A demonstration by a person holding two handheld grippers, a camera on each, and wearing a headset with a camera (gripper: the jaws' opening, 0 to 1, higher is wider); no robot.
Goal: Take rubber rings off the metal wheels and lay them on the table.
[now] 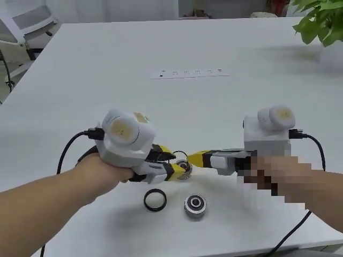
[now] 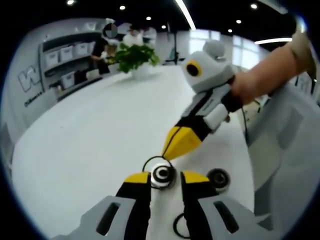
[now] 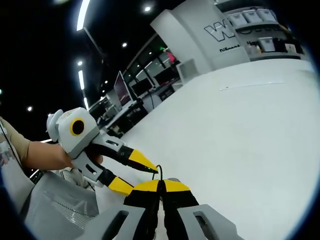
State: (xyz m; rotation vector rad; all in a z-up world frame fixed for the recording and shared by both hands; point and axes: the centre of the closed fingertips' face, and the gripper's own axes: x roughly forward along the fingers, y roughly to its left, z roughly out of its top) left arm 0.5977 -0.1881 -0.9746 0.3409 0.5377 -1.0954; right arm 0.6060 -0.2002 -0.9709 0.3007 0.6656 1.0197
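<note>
My left gripper (image 1: 176, 169) (image 2: 163, 178) is shut on a small metal wheel (image 1: 185, 169) (image 2: 162, 174), held just above the white table (image 1: 177, 107). From the right, my right gripper (image 1: 194, 158) (image 3: 160, 186) has its yellow jaws shut on that wheel's thin black rubber ring (image 1: 180, 155) (image 2: 149, 163), which is stretched partly off the wheel. In front of the grippers, a loose black rubber ring (image 1: 155, 199) (image 2: 179, 226) lies flat on the table. Beside it stands a bare metal wheel (image 1: 195, 205) (image 2: 218, 178).
A flush socket strip (image 1: 188, 73) sits in the middle of the table. A green plant (image 1: 320, 22) stands at the far right corner and a chair (image 1: 24, 24) at the far left. Black cables (image 1: 67, 152) trail from both grippers.
</note>
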